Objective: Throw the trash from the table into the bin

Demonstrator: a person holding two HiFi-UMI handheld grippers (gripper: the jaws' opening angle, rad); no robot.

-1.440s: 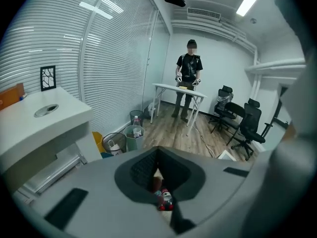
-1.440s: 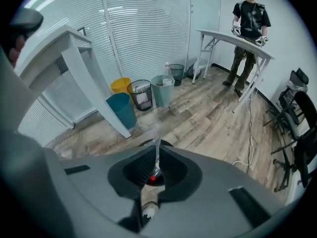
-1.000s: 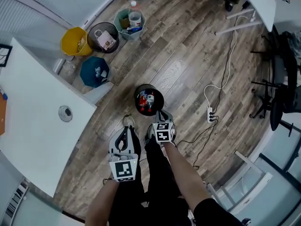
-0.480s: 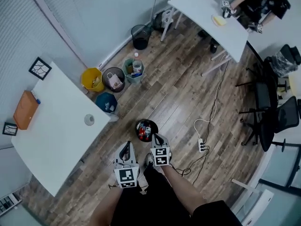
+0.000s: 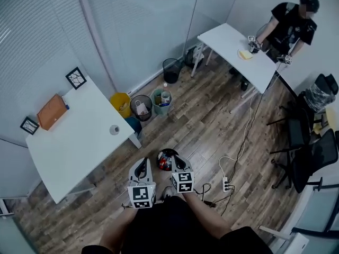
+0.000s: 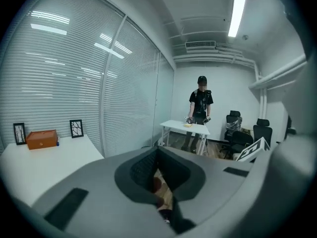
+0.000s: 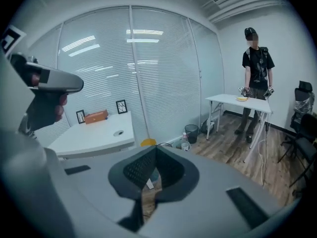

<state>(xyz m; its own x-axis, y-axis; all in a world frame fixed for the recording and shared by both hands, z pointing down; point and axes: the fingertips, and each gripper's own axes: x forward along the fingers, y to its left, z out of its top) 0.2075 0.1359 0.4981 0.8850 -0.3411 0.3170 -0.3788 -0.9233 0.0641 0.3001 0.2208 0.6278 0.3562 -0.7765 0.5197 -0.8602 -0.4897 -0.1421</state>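
Observation:
In the head view both grippers hang low in the middle, over the person's legs. The left gripper [image 5: 142,164] is shut with nothing in it, and the right gripper [image 5: 175,157] is shut and empty too. Just beyond their tips a black bin [image 5: 167,156] stands on the wood floor with red and white trash inside. The white table [image 5: 79,147] lies to the left, bearing an orange box [image 5: 51,111] and a small round grey thing [image 5: 114,129]. In the gripper views the left gripper [image 6: 158,152] and the right gripper [image 7: 155,150] have their jaws met at the tips.
By the glass wall stand a yellow bin [image 5: 121,101], a black mesh bin [image 5: 141,106], a green bin [image 5: 162,99], a dark blue bin [image 5: 133,124] and a black bin [image 5: 171,67]. Another person [image 5: 292,25] works at a far white table [image 5: 238,54]. A power strip [image 5: 224,184] and chairs [image 5: 310,142] are right.
Both grippers have risen from just above the black bin and stayed shut. The head view has lifted, so the bin looks smaller and much more of the room shows.

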